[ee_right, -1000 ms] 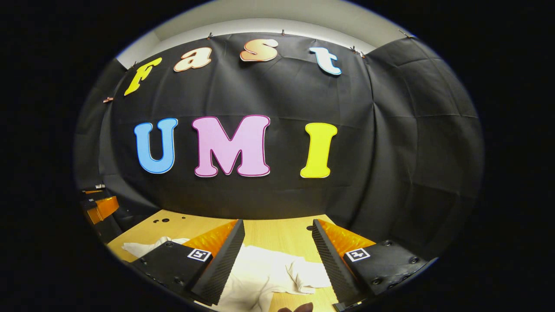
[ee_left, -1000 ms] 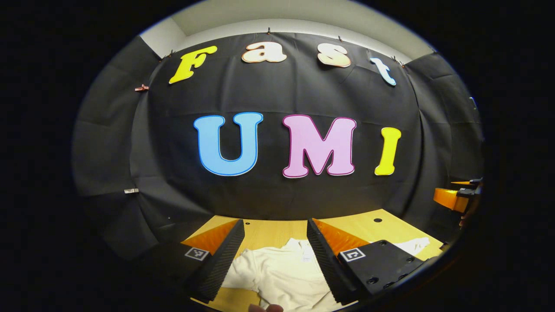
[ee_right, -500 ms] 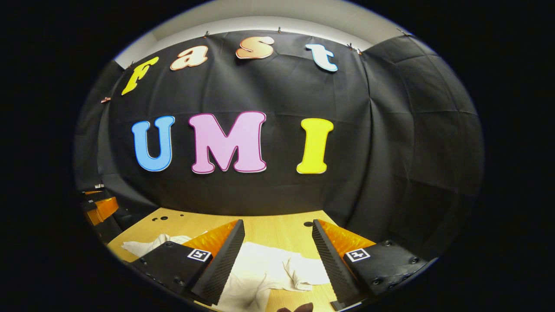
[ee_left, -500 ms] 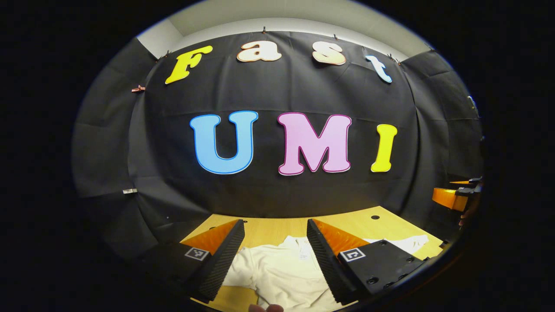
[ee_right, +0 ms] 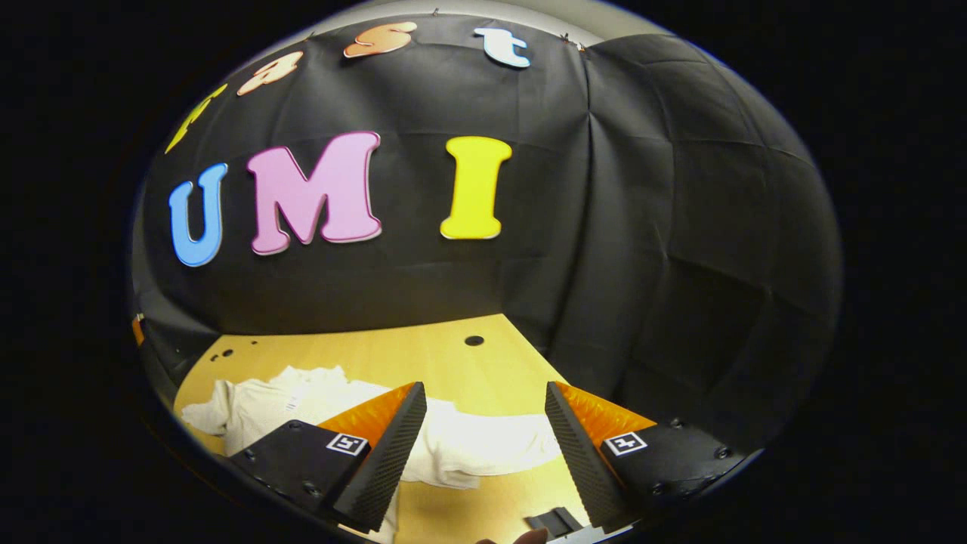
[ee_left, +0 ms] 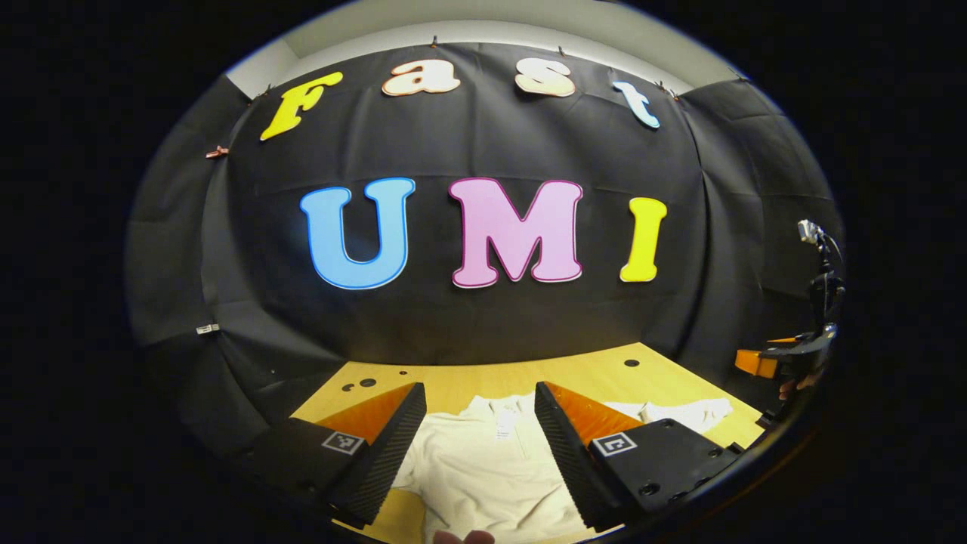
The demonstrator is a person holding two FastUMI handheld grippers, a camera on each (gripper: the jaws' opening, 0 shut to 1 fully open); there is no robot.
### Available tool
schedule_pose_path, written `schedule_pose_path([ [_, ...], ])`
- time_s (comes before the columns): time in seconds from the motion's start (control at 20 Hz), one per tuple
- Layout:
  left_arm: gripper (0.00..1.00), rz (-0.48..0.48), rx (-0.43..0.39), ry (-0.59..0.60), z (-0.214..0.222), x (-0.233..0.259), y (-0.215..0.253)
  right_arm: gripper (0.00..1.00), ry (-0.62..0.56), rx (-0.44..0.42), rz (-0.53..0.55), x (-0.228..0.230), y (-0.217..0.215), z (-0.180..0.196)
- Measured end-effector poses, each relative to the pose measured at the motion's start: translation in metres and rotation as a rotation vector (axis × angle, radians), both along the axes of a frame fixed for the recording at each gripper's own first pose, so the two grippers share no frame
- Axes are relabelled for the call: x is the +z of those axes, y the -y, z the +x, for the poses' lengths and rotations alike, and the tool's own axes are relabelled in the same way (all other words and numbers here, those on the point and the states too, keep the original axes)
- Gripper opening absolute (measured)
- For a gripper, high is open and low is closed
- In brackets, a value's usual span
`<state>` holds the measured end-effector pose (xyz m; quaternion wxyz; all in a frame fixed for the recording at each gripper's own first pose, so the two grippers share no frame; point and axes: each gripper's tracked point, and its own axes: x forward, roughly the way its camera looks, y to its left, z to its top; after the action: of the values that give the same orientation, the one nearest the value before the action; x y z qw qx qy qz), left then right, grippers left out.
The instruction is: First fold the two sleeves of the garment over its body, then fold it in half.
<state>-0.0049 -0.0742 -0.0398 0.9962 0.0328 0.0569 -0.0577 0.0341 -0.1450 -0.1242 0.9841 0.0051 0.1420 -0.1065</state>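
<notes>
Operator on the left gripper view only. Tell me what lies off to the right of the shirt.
Observer: The right gripper hangs open above the garment's right sleeve, touching nothing.
Operator: Give me the sleeve's state.
Observer: It lies spread sideways on the table, not yet folded over the body.
Operator: Report anything near that sleeve.
Observer: A small dark object sits on the table near the camera, apart from the cloth; I cannot tell what it is.

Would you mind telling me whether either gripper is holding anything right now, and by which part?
Nothing is held. The left gripper and right gripper both have jaws open above the garment lying on the table.
</notes>
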Motion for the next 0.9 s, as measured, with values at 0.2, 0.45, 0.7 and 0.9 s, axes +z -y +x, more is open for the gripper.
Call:
schedule_pose_path([
  [0.2,0.94,0.011,-0.005,-0.038,0.002,-0.01,0.017,0.97,-0.098,-0.06,0.036,-0.05,0.045,0.016],
  [0.45,0.93,0.045,-0.007,-0.074,0.005,-0.022,0.034,0.97,-0.223,-0.127,0.128,-0.114,0.085,0.039],
  [0.7,0.93,0.055,0.012,-0.115,0.006,-0.033,0.04,0.96,-0.333,-0.164,0.14,-0.169,0.108,0.05],
  [0.9,0.93,0.072,0.032,-0.135,0.005,-0.038,0.04,0.97,-0.399,-0.192,0.172,-0.206,0.122,0.059],
])
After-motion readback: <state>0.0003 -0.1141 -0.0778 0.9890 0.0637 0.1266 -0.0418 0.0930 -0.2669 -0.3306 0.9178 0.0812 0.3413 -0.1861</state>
